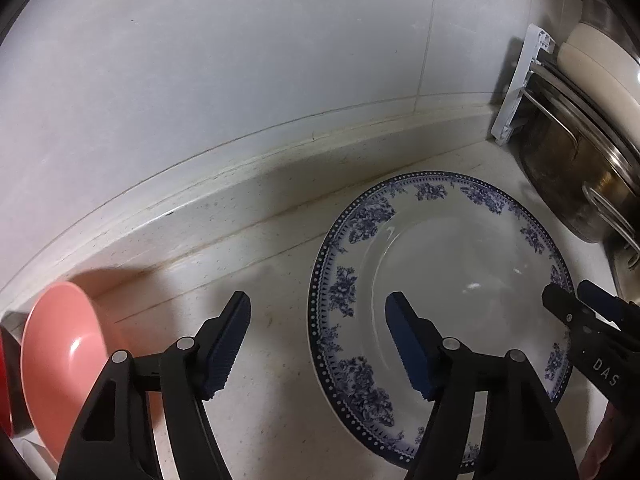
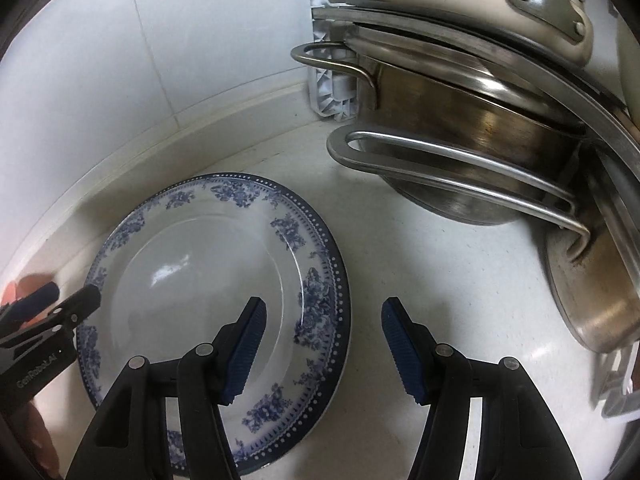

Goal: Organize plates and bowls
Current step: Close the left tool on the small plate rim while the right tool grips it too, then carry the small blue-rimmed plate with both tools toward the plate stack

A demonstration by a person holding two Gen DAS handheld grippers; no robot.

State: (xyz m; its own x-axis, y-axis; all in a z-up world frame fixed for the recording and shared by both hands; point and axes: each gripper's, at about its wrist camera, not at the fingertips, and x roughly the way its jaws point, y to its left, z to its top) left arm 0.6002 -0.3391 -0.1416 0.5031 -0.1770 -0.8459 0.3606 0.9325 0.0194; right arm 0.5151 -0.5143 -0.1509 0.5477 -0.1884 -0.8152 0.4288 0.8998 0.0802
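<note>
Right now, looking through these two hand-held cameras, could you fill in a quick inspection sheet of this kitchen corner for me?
Surface: pale speckled countertop, lightly stained near the wall.
Job's things: blue-and-white floral plate lying flat; pink bowl tilted at the left edge.
Clutter: stacked steel pots with wire handles beside the plate; white plastic bracket in the corner; a red object at the far left, too cut off to identify.
Grippers: left gripper open, straddling the plate's left rim; right gripper open, straddling its right rim; neither pressing on it.
Cables: nothing seen.
Surroundings: white tiled wall.
</note>
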